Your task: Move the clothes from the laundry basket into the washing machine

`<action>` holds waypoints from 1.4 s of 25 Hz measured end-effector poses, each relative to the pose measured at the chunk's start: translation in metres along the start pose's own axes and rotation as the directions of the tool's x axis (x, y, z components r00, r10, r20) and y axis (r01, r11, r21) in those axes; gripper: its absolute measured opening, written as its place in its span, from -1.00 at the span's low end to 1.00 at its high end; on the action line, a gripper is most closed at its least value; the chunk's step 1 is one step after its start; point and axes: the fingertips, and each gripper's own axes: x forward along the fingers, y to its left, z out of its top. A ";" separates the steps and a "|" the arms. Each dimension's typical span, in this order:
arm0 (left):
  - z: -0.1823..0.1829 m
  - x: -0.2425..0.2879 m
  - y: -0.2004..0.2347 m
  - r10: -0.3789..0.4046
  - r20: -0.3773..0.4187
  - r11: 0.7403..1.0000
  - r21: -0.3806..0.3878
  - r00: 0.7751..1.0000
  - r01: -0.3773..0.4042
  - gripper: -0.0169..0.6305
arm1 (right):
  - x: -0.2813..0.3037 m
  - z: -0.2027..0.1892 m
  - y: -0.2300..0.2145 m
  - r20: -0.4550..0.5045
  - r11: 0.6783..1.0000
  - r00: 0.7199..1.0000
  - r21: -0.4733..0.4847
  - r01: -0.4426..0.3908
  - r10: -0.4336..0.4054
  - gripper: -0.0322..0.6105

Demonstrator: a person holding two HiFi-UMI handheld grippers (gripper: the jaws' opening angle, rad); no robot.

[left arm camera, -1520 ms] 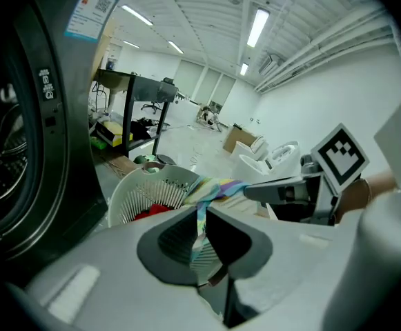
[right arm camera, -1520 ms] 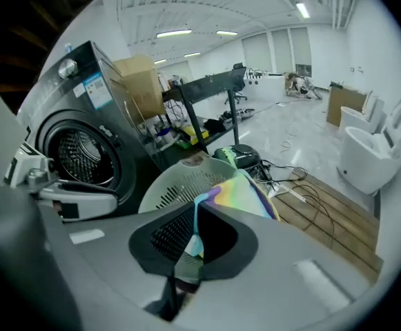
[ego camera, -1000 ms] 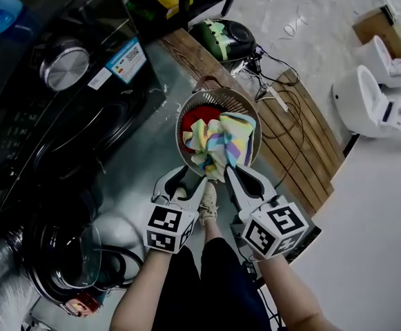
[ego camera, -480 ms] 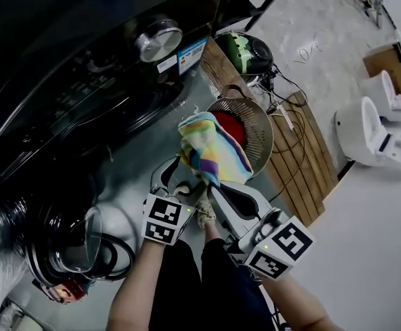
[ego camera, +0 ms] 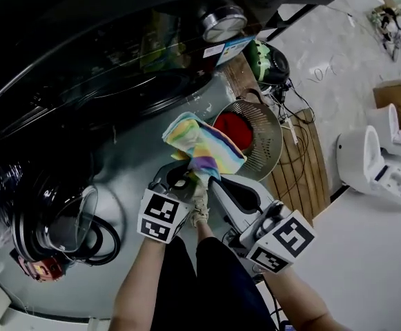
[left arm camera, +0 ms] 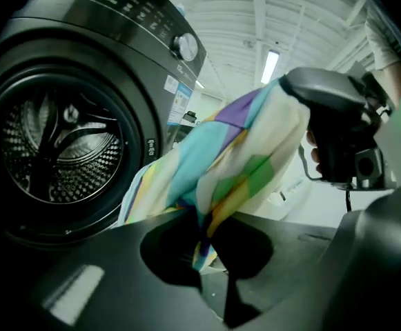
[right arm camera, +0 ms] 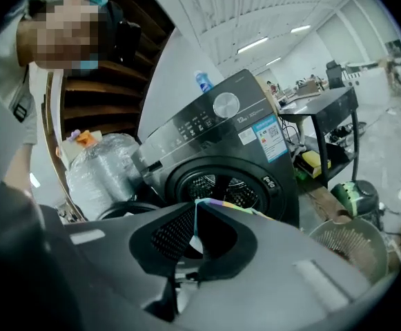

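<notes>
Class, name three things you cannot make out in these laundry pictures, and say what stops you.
1. Head view: whatever lies under the red garment in the basket; it and the striped cloth cover that.
2. Right gripper view: the print on the label of the washing machine; too small.
3. Head view: the washing machine's top; cut off by the upper edge.

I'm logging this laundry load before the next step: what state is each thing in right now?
Black front-loading washing machine: round glass door open, drum looks empty.
Round metal mesh laundry basket: upright, holding a red garment.
Pastel striped cloth: lifted out of the basket, held by both grippers.
Left gripper: jaws have just been closing, shut on the cloth.
Right gripper: shut on the cloth.
</notes>
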 end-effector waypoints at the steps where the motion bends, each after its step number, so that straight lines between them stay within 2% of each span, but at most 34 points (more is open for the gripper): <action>1: -0.005 -0.006 0.005 0.021 0.003 1.000 -0.021 1.000 -0.021 -0.51 | 0.002 -0.005 -0.004 -0.020 0.999 1.000 -0.028 0.017 -0.018 -0.80; 4: -0.018 -0.024 0.019 0.085 0.013 0.994 -0.071 0.996 -0.084 -0.51 | 0.010 -0.024 -0.017 -0.117 0.985 0.989 -0.156 0.074 -0.093 -0.80; 7: -0.028 -0.041 0.033 0.141 0.025 0.985 -0.105 0.990 -0.137 -0.51 | 0.024 -0.044 -0.026 -0.198 0.948 0.966 -0.300 0.103 -0.168 -0.77; 9: -0.032 -0.052 0.040 0.178 0.036 0.976 -0.131 0.983 -0.172 -0.51 | 0.034 -0.057 -0.028 -0.231 0.922 0.954 -0.377 0.092 -0.189 -0.68; 11: -0.033 -0.062 0.046 0.205 0.053 0.968 -0.155 0.977 -0.195 -0.51 | 0.047 -0.075 -0.026 -0.281 0.899 0.947 -0.437 0.021 -0.158 -0.47; 14: -0.033 -0.069 0.056 0.226 0.069 0.963 -0.163 0.972 -0.213 -0.52 | 0.067 -0.108 -0.026 -0.366 0.882 0.925 -0.462 -0.086 -0.102 0.23; 15: -0.036 -0.070 0.060 0.232 0.067 0.962 -0.160 0.970 -0.219 -0.52 | 0.073 -0.119 -0.030 -0.385 0.876 0.917 -0.473 -0.098 -0.105 0.35; 18: -0.045 -0.072 0.075 0.255 0.058 0.956 -0.167 0.965 -0.242 -0.52 | 0.095 -0.160 -0.050 -0.449 0.858 0.882 -0.500 -0.118 -0.141 0.51; 22: -0.054 -0.078 0.100 0.276 0.084 0.946 -0.202 0.957 -0.255 -0.52 | 0.129 -0.218 -0.076 -0.556 0.863 0.813 -0.483 -0.147 -0.173 0.63; 24: -0.057 -0.079 0.110 0.275 0.095 0.947 -0.201 0.957 -0.252 -0.52 | 0.144 -0.235 -0.086 -0.572 0.859 0.797 -0.490 -0.146 -0.191 0.57; 26: -0.063 -0.078 0.120 0.276 0.100 0.946 -0.206 0.956 -0.252 -0.51 | 0.156 -0.247 -0.097 -0.568 0.857 0.792 -0.502 -0.117 -0.224 0.26; 28: -0.072 -0.075 0.129 0.285 0.097 0.940 -0.223 0.954 -0.259 -0.51 | 0.164 -0.254 -0.107 -0.549 0.871 0.798 -0.487 -0.066 -0.247 -0.45; 29: -0.077 -0.074 0.133 0.291 0.095 0.937 -0.232 0.952 -0.263 -0.51 | 0.168 -0.255 -0.109 -0.535 0.884 0.807 -0.466 -0.037 -0.248 -0.74; 32: -0.089 -0.072 0.147 0.322 0.101 0.921 -0.262 0.941 -0.288 -0.51 | 0.181 -0.245 -0.112 -0.471 0.927 0.849 -0.370 0.055 -0.238 -0.78; 35: -0.101 -0.068 0.159 0.348 0.099 0.904 -0.299 0.932 -0.306 -0.50 | 0.195 -0.223 -0.105 -0.391 0.956 0.899 -0.281 0.087 -0.197 -0.78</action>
